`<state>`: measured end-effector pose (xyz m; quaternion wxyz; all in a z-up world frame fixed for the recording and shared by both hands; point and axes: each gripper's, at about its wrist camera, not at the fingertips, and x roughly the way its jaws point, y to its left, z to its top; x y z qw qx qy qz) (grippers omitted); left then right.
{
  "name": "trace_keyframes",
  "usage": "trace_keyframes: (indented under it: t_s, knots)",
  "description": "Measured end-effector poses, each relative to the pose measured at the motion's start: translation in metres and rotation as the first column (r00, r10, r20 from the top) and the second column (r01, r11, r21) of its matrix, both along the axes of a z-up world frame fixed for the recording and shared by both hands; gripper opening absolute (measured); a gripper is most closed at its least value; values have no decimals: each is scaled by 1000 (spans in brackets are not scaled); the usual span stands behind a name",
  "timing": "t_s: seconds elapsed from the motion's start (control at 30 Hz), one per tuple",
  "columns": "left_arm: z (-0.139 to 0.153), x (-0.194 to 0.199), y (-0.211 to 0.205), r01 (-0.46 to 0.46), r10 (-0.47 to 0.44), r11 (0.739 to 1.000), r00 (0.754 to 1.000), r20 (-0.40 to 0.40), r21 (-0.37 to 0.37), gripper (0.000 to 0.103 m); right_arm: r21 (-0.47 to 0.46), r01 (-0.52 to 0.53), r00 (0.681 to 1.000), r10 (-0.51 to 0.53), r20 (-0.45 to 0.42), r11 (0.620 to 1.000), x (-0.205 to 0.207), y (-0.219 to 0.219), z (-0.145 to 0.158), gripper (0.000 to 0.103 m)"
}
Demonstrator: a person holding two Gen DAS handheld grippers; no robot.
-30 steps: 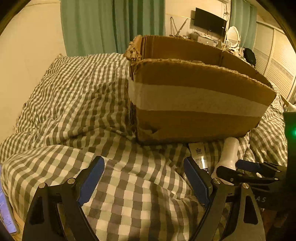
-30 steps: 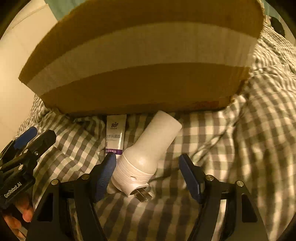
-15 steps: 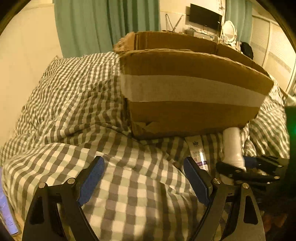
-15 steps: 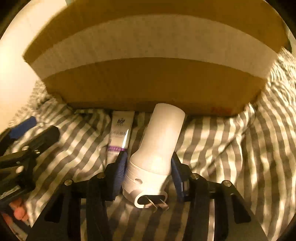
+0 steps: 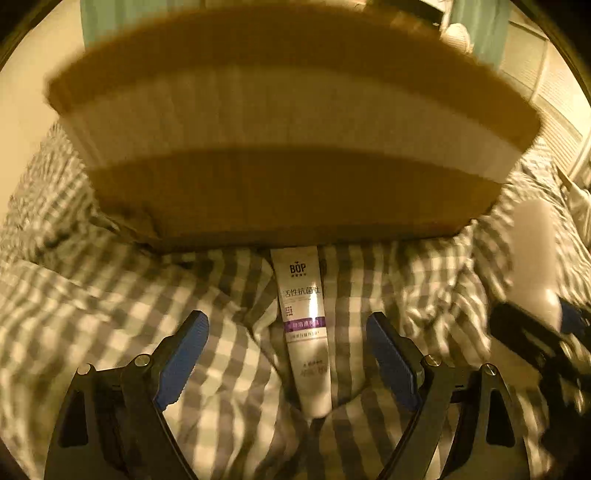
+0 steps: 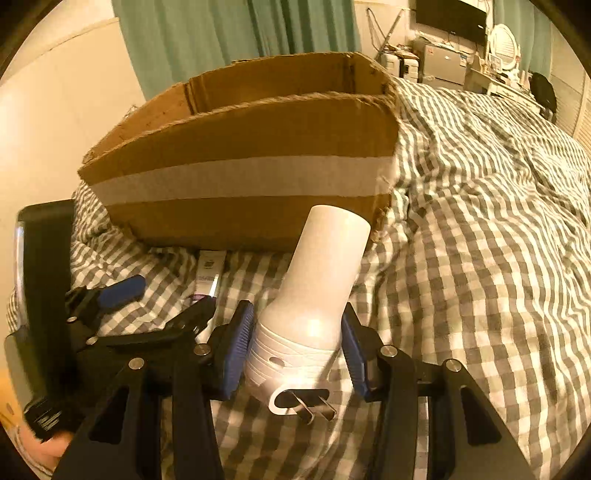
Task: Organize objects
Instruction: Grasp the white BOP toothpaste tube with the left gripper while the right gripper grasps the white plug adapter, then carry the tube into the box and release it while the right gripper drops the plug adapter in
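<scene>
My right gripper is shut on a white plug-in device with two metal prongs and holds it lifted above the checked bedcover, in front of the open cardboard box. The device also shows blurred in the left wrist view. My left gripper is open, low over the bed, with a white BOP tube lying between its fingers, untouched. The tube points at the box. In the right wrist view the tube and the left gripper lie to the left.
The checked duvet covers the bed with folds. Green curtains hang behind the box. A desk with a monitor and clutter stands at the back right. A cream wall is at the left.
My right gripper closed on the white device and lifted it off the bed. My left gripper moved right and forward, so the tube now lies between its open fingers.
</scene>
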<state>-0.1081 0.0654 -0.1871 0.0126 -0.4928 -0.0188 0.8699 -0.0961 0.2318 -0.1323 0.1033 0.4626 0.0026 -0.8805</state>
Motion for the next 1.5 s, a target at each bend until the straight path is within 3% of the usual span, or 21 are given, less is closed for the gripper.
trace_keyframes:
  t_s: [0.1, 0.2, 0.23, 0.27, 0.4, 0.47, 0.53, 0.97, 1.5]
  knots:
    - [-14, -8, 2, -13, 13, 1000, 1000, 6, -28, 90, -5, -1, 1000, 1, 22, 1000, -8, -7, -7, 46]
    - [-24, -10, 12, 46, -45, 998, 999, 8, -44, 88, -34, 7, 999, -5, 47, 999, -13, -5, -15, 46]
    - [-26, -11, 14, 58, -58, 998, 998, 10, -35, 81, -43, 10, 999, -8, 53, 999, -14, -4, -18, 46]
    - [-27, -12, 14, 71, -71, 997, 997, 15, -11, 68, -54, 15, 998, -11, 61, 998, -16, -3, -21, 46]
    - [-28, -11, 8, 94, -95, 993, 995, 15, 77, 52, -59, 19, 997, -14, 73, 998, -18, -4, -26, 46]
    - [-24, -8, 7, 101, -103, 990, 995, 6, 96, 32, -56, 18, 997, -14, 72, 998, -18, -4, -26, 46]
    - [-19, -4, 7, 115, -115, 987, 993, -1, 111, 26, -54, 21, 997, -17, 69, 998, -16, -5, -25, 46]
    - [31, 33, 2, 122, -119, 990, 991, -55, 70, 22, -25, 11, 1000, -11, 18, 1000, 3, -5, -1, 46]
    - [139, 88, -20, 104, -91, 993, 971, -222, 48, 19, 16, -68, 992, 70, -103, 998, 79, -50, 73, 46]
